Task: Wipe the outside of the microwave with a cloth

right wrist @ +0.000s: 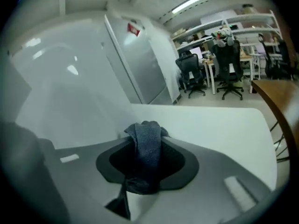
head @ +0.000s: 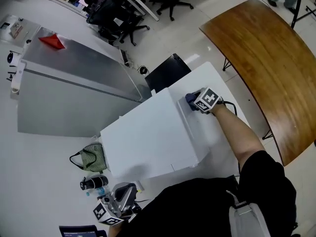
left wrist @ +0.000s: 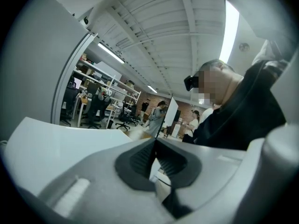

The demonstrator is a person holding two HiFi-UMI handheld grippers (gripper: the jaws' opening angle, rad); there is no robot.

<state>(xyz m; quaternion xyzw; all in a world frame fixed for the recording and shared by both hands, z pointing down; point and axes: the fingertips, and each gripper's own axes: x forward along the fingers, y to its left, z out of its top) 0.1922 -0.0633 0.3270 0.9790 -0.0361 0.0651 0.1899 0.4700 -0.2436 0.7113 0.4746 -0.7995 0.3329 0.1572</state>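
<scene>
Wiping microwave [head: 148,137] side: right claw [head: 197,101] clenched on blue cloth [right wrist: 148,146], which is bunched at claw tips. Microwave just left of tips, table [right wrist: 210,120] ahead and below. Cloth contact unclear. Left claw [left wrist: 155,155] closed on nothing, aimed upward. Next, likely: press cloth on, sweep along side.

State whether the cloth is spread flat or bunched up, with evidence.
Bunched up: the cloth is a crumpled wad pinched between the right gripper's jaws, not laid flat.
</scene>
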